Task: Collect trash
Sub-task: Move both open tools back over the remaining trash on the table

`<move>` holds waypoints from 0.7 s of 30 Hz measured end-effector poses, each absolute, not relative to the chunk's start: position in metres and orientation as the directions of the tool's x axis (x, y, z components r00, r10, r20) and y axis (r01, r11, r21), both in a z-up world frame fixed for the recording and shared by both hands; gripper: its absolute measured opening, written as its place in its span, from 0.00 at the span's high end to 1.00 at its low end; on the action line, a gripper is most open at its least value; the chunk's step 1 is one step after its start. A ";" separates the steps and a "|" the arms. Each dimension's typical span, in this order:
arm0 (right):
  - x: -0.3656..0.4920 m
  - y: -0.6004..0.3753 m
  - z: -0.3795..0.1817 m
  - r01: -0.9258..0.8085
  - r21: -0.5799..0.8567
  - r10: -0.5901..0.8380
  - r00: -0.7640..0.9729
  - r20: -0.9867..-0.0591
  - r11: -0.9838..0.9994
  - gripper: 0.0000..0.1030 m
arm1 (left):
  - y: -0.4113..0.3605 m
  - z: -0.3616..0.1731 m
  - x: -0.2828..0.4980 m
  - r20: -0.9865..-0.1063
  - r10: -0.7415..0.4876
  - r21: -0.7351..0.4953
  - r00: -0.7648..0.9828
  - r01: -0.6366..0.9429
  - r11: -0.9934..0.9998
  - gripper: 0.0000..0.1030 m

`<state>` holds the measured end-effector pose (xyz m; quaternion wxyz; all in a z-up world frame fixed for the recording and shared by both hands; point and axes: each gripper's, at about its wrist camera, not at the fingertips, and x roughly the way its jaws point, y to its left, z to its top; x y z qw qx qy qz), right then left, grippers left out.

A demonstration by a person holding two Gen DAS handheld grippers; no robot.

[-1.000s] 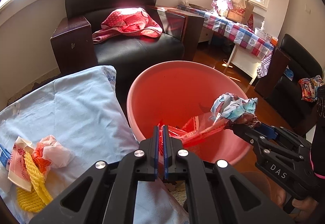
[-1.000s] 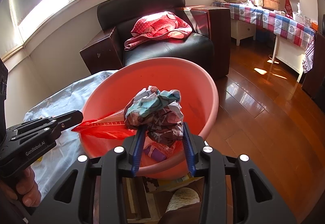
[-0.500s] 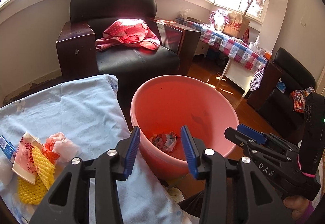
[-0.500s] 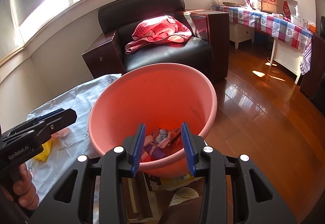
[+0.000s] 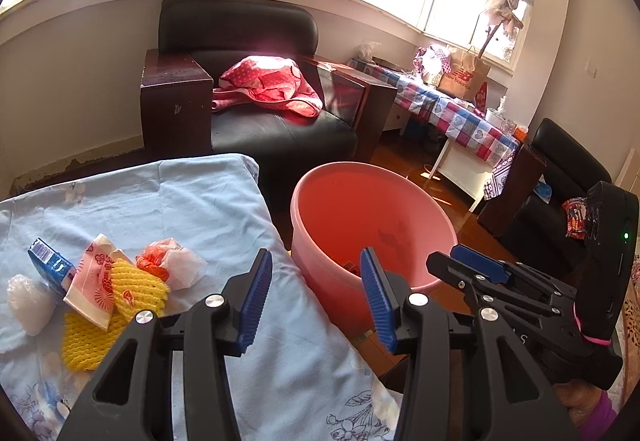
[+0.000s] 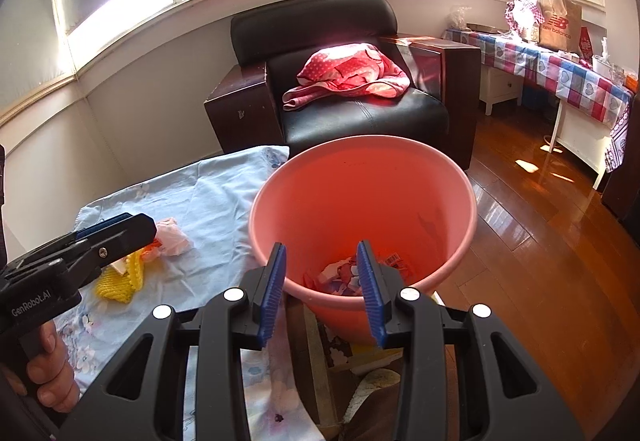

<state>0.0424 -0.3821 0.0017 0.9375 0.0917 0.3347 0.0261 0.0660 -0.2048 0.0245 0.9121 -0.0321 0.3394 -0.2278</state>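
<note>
The bench [image 5: 208,201] fills the lower left of the left wrist view and is covered with a light blue cloth [image 5: 160,209] printed with small flowers; the cloth is wrinkled and hangs over the right edge. On it, at the left side of the frame, the trash lies in a loose group: a yellow foam net [image 5: 136,287], a pink printed wrapper [image 5: 94,281] partly under the net, a blue carton [image 5: 50,259], a crumpled white and orange plastic bag [image 5: 172,265], and a white plastic ball [image 5: 28,303] at the far left. Just beside the right edge of the bench stands a pink bucket [image 5: 320,209]; in the right wrist view some crumpled wrappers [image 6: 340,277] lie at its bottom. The left gripper [image 5: 316,295] is low in the frame, over the edge of the cloth near the bucket; its jaws are opening and nothing is between them. The right gripper [image 6: 322,283] is over the near rim of the bucket, with jaws moderately apart and empty. Behind the bench is a black leather armchair [image 5: 280,129] with dark wooden arms and a red dotted blanket [image 5: 268,85] on the seat. Bright windows run along the top. At the upper right a long table with a checked cloth [image 5: 452,113] carries a brown paper bag [image 5: 466,75]. The floor [image 6: 540,241] is glossy brown wood.
</note>
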 end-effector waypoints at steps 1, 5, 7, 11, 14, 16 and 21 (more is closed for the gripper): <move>0.042 -0.377 0.002 0.009 0.195 0.118 0.770 -0.628 0.981 0.64 | -0.200 0.025 0.062 -0.601 -0.434 -0.207 0.671 0.393 0.896 0.56; 0.039 -0.361 0.003 -0.012 0.216 0.149 0.762 -0.630 0.976 0.64 | -0.180 0.025 0.048 -0.592 -0.418 -0.192 0.689 0.383 0.904 0.56; 0.041 -0.353 0.003 -0.019 0.222 0.160 0.754 -0.638 0.975 0.64 | -0.168 0.025 0.042 -0.589 -0.411 -0.192 0.696 0.374 0.907 0.56; 0.042 -0.336 0.001 -0.036 0.218 0.173 0.739 -0.651 0.975 0.64 | -0.143 0.023 0.032 -0.585 -0.381 -0.184 0.716 0.340 0.922 0.56; 0.042 -0.321 0.001 -0.059 0.202 0.178 0.742 -0.647 0.978 0.64 | -0.122 0.019 0.027 -0.590 -0.354 -0.185 0.726 0.305 0.934 0.56; 0.042 -0.312 0.001 -0.080 0.208 0.197 0.743 -0.639 0.975 0.64 | -0.108 0.015 0.024 -0.593 -0.331 -0.179 0.734 0.280 0.943 0.56; 0.048 -0.291 -0.004 -0.126 0.219 0.242 0.720 -0.650 0.967 0.64 | -0.071 0.007 0.018 -0.606 -0.273 -0.177 0.747 0.208 0.962 0.56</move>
